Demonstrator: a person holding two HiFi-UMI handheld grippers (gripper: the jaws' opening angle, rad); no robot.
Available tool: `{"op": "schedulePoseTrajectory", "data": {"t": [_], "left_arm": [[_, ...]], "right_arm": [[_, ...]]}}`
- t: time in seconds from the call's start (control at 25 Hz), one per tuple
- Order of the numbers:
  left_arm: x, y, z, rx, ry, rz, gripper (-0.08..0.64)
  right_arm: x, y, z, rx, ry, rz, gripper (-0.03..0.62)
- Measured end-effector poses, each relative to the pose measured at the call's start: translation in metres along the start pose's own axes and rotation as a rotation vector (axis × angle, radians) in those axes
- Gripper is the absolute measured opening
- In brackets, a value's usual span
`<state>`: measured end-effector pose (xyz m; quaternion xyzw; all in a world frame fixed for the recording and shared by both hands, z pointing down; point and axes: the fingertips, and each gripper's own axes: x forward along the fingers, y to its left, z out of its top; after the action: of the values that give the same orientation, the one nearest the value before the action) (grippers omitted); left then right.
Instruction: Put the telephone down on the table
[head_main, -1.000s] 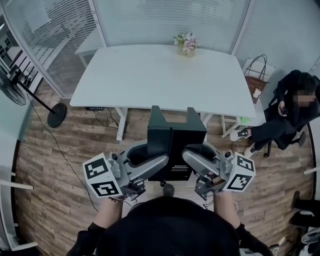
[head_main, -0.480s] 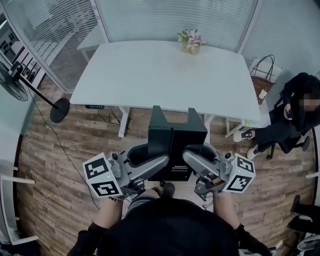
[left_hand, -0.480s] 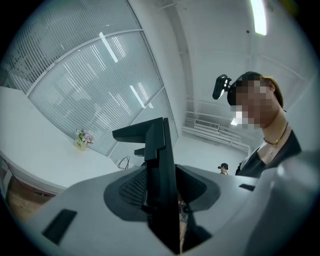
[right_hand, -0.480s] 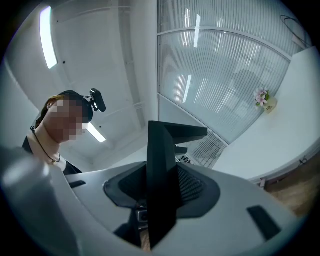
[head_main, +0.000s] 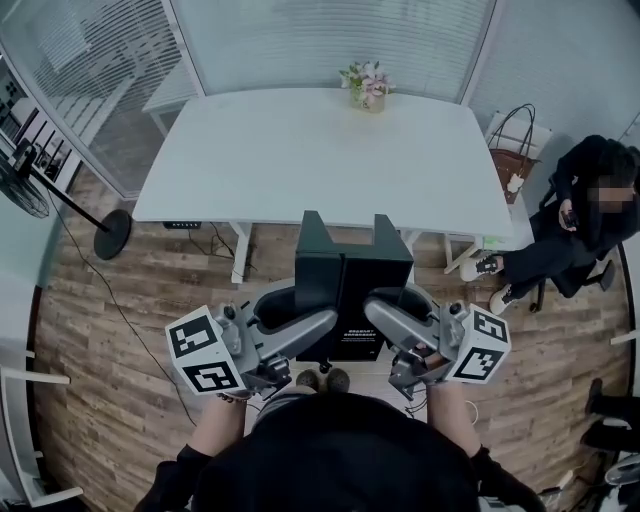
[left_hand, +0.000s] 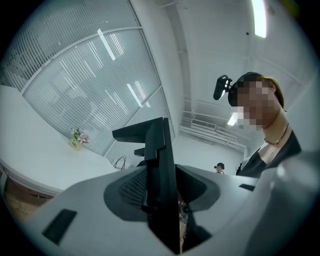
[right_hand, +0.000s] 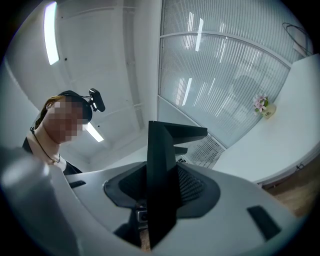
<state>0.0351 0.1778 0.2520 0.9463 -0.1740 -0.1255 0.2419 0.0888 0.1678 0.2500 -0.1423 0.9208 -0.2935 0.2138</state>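
Nearest to us, we hold both grippers out in front of our body, their marker cubes turned outward. Our left gripper is clenched on the left side wall of the telephone, a black boxy set with two raised tabs at its far edge. In the left gripper view that thin black wall stands upright between the two grey jaws, with the dark pads against it on either side. Our right gripper grasps the opposite side wall in the same way. The right gripper view shows the black panel held between its pads.

The telephone hangs in the air between the two grippers. It is above the wooden floor, on the near side of the surface and not touching it.

Beyond the telephone lies the white surface on its white legs. A small vase of flowers stands near its far edge. To the left of it, a floor fan stands on a round base. To the right we see a brown bag on a white seat, and past it a seated person in dark clothes. Farthest off, glass walls with blinds close the room.
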Motion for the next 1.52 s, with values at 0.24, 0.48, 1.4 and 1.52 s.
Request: {"op": "schedulePoseTrajectory", "data": {"t": [0.24,0.48,1.4,1.52], "left_arm": [[0.003,-0.001,0.001,0.003,0.006,-0.001,0.189],[0.009,-0.005,0.000,0.011,0.003,0.003,0.189],[0.011,0.006,-0.008,-0.006,-0.007,0.018,0.189],[0.016,0.016,0.000,0.002,-0.009,0.006,0.189]], "right_arm": [[-0.001,0.000,0.003,0.005,-0.005,0.002,0.176],[-0.007,0.002,0.007,-0.001,-0.001,0.014,0.176],[-0.009,-0.011,0.002,0.018,0.016,0.012,0.176],[-0.003,-0.020,0.010,0.004,0.013,0.010,0.176]]}}
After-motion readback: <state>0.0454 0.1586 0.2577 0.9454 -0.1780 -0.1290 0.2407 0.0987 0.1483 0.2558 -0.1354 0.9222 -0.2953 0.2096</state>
